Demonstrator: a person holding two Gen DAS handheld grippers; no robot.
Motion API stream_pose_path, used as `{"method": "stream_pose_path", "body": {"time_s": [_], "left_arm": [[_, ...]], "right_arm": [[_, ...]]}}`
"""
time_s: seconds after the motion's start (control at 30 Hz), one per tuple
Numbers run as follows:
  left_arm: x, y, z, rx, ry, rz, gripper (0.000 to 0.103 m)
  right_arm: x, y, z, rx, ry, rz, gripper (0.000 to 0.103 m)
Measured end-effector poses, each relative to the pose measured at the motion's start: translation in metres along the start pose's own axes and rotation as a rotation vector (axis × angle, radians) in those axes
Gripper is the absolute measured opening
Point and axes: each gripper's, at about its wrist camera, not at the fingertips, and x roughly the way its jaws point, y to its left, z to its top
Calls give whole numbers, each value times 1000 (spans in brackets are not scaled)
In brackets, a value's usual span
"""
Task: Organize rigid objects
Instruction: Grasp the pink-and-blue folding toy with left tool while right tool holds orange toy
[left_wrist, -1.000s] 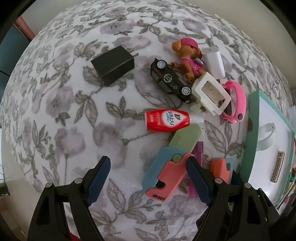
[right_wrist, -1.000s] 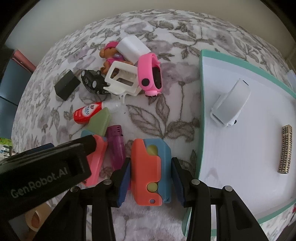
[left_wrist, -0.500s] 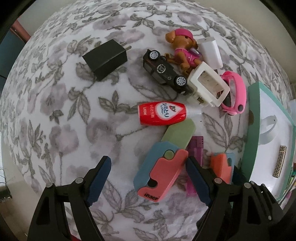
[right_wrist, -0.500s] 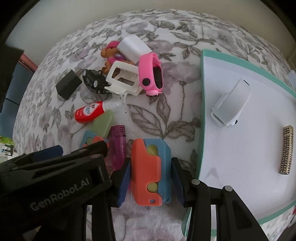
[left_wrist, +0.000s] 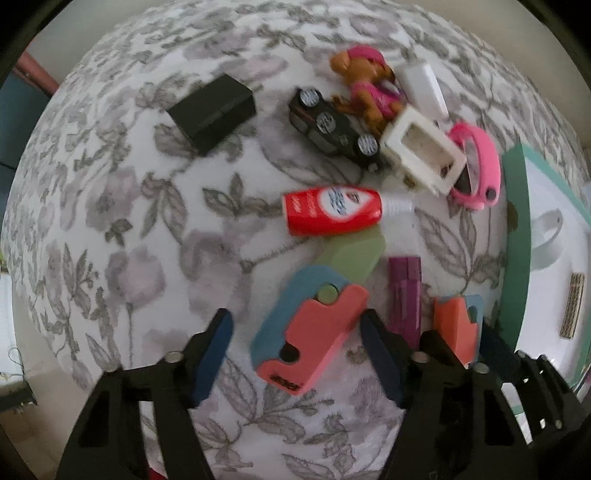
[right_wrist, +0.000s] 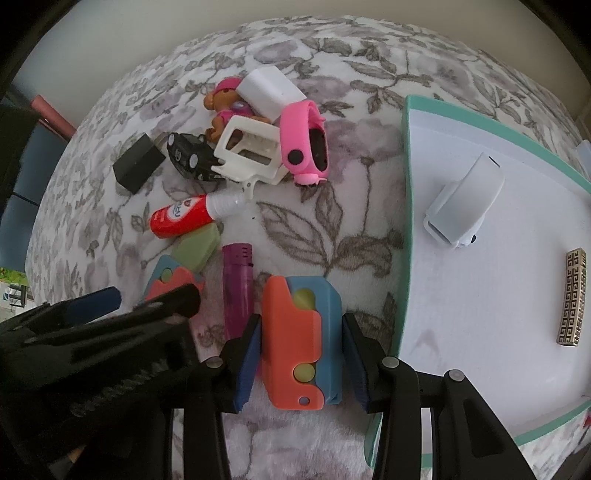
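Floral bedspread (left_wrist: 110, 221): grey-and-white leaf print, carrying all loose items. Teal-rimmed white tray (right_wrist: 406, 221): lies along the bedspread's right side, holding a white clip-shaped case (right_wrist: 463, 199) and a brass patterned bar (right_wrist: 572, 295). Left claw (left_wrist: 295, 332): points straight down; its jaws have just been closing around a coral-and-blue folding toy knife (left_wrist: 306, 332) with a green blade, which lies on the bedspread; the right pad sits at its edge, the left pad stands apart, so nothing is gripped. Right claw (right_wrist: 301, 354): jaws closed against both sides of a second coral-and-blue toy knife (right_wrist: 299, 343), folded, just beside the tray's rim. Cluster toward the far edge: black charger block (left_wrist: 212, 107), black toy car (left_wrist: 332, 129), white open frame (left_wrist: 423, 155), pink wristband watch (left_wrist: 480, 166), brown puppy figure in pink (left_wrist: 365, 85), white adapter (left_wrist: 424, 88). Middle: red tube with white cap (left_wrist: 332, 214); purple lighter (right_wrist: 236, 288) between the two knives.
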Motion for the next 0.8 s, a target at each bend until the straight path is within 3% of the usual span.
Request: {"method": "stream_pose_path", "body": {"time_s": [0.3,0.8], "left_arm": [[21,-1,-5,-10,13,-22,63],[1,-4,0,-7,9,-19,61]], "right_arm": [[0,7,-5,-42,-2,-31,45],[1,17,-9,-110,-25,-104,45]]}}
